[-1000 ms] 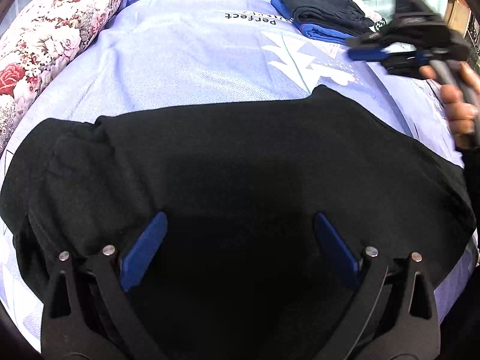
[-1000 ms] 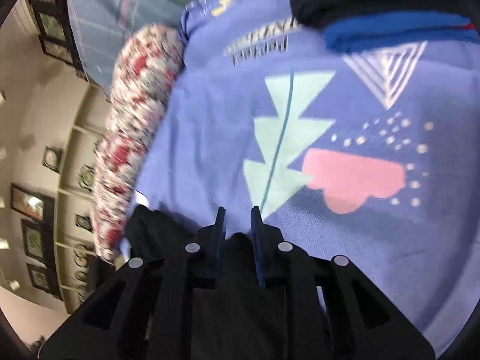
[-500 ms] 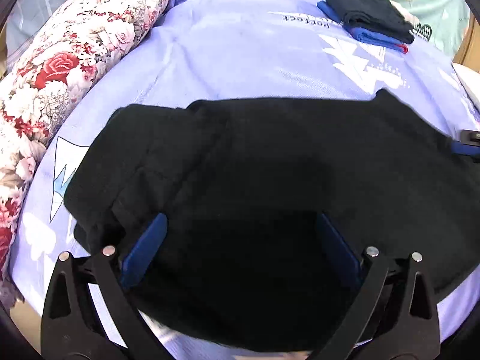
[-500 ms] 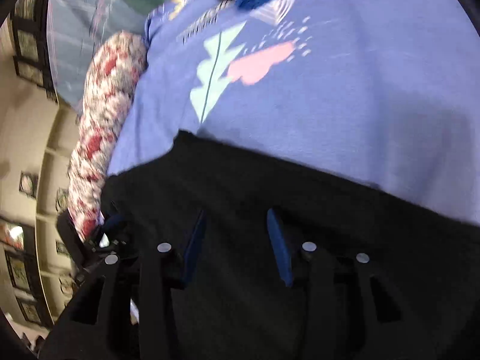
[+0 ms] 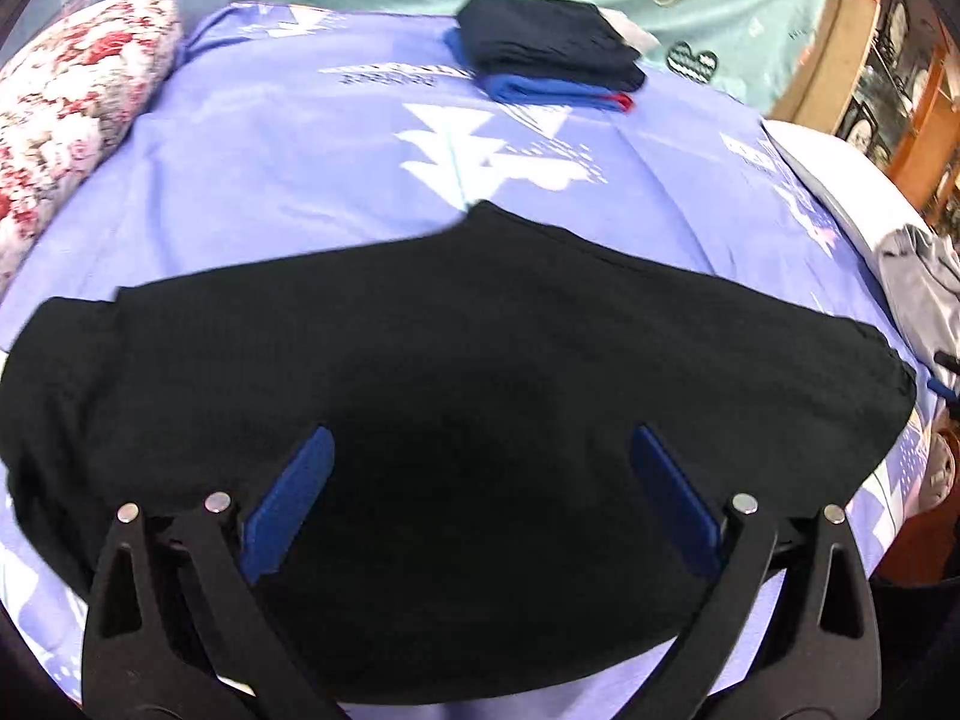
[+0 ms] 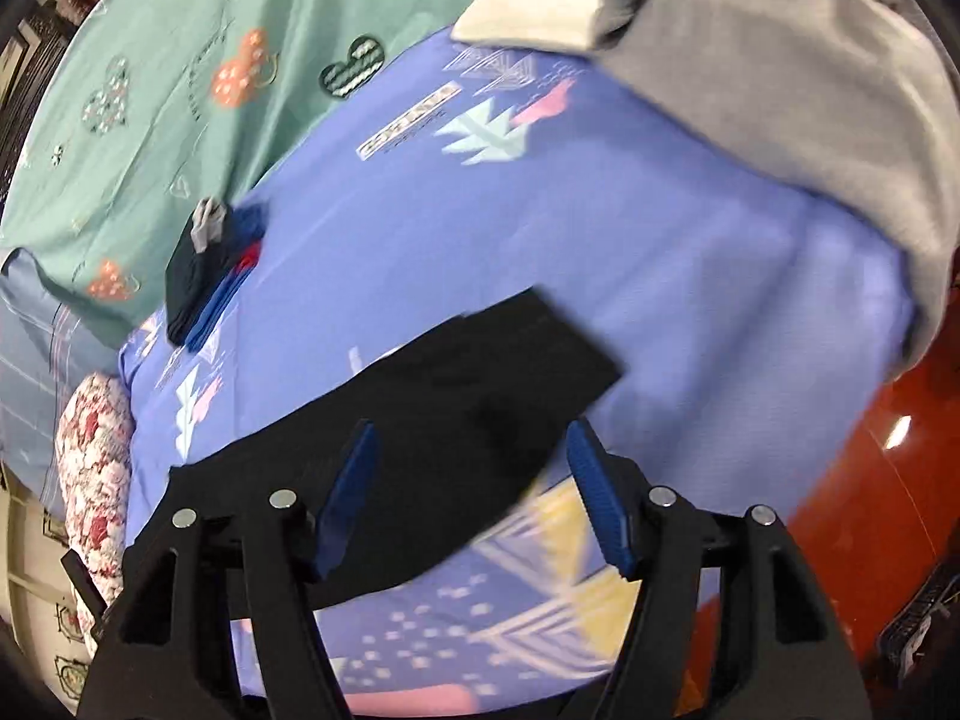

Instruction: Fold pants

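Note:
The black pants point(image 5: 456, 360) lie folded in a wide band across the lavender printed bed sheet point(image 5: 288, 156). My left gripper point(image 5: 480, 498) hovers over their near middle. It is open wide, and its blue pads point(image 5: 288, 504) stand far apart with only the flat cloth beneath. In the right wrist view, my right gripper point(image 6: 474, 492) hangs above one end of the pants point(image 6: 480, 384). Its jaws are opening, and the pads point(image 6: 600, 504) press on nothing. The cloth lies below the gap, not gripped.
A folded stack of dark and blue clothes point(image 5: 552, 54) sits at the far side of the bed. A floral pillow point(image 5: 66, 114) lies along the left. A grey garment point(image 6: 780, 78) is heaped at the right corner, with the bed's edge and a red-brown floor point(image 6: 870, 480) beside it.
The right gripper swept from the far side of the bed to the pants' end, rolled, and spread its jaws from nearly shut. The left gripper stayed open over the pants and shifted slightly.

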A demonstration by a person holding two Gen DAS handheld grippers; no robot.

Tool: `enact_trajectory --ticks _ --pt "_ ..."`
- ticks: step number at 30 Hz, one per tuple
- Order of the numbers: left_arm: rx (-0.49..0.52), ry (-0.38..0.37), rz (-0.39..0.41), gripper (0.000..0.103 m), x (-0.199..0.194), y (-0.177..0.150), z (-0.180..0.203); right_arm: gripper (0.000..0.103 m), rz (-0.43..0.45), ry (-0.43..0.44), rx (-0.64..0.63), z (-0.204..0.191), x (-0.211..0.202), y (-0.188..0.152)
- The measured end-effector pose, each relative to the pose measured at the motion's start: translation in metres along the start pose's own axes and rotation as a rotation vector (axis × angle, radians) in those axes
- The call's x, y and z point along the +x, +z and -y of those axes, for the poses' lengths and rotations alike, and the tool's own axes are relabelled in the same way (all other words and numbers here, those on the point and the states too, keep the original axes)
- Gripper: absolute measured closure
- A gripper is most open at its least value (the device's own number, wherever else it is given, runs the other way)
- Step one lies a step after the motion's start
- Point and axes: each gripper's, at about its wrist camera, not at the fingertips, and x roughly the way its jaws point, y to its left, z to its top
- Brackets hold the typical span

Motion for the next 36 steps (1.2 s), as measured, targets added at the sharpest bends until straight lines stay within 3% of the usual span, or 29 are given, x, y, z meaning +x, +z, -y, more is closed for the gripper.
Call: enact_trajectory --ticks 3,6,7,8,10,15,19,22,23,25,30,33,36 --pt "0.006 0.005 -0.003 0.003 0.003 -0.003 0.006 0.037 0.042 -0.128 -0.085 -0.007 0.008 0.016" --pt "-0.011 0.041 -0.002 0.003 0.003 -0.002 -0.004 0.038 -0.060 -0.145 -0.140 -0.005 0.041 0.036" --pt "-0.026 0.053 -0.005 0.003 0.004 -0.002 -0.008 0.050 -0.099 -0.166 -0.160 -0.007 0.056 0.037" --pt "-0.043 0.061 -0.010 0.003 0.006 -0.002 -0.013 0.084 -0.138 -0.175 -0.186 -0.005 0.063 0.040" --pt "-0.076 0.065 -0.017 0.003 0.009 -0.003 -0.021 0.085 -0.205 -0.211 -0.249 -0.010 0.082 0.035" --pt "-0.106 0.077 -0.030 0.003 0.017 -0.005 -0.028 0.088 -0.087 -0.167 -0.310 -0.024 0.051 0.038" --pt "-0.098 0.069 -0.027 0.003 0.017 -0.004 -0.027 0.083 -0.154 -0.216 -0.271 -0.003 0.086 0.029" --pt "-0.098 0.062 -0.022 0.003 0.016 -0.006 -0.029 0.048 -0.080 -0.173 -0.155 0.016 0.070 0.031" --pt "-0.097 0.059 -0.022 0.003 0.016 -0.007 -0.030 0.044 -0.053 -0.146 -0.106 0.023 0.059 0.029" --pt "-0.098 0.055 -0.021 0.003 0.016 -0.007 -0.030 0.044 -0.054 -0.073 -0.031 0.029 0.042 0.020" --pt "-0.096 0.054 -0.024 0.002 0.017 -0.006 -0.029 0.044 -0.159 0.097 0.054 0.017 0.031 -0.012" --pt "-0.099 0.048 -0.020 0.002 0.016 -0.007 -0.029 0.043 -0.226 0.028 0.104 0.014 0.041 -0.012" --pt "-0.106 0.038 -0.013 0.002 0.015 -0.008 -0.031 0.036 -0.243 -0.048 0.075 0.002 0.049 -0.009"
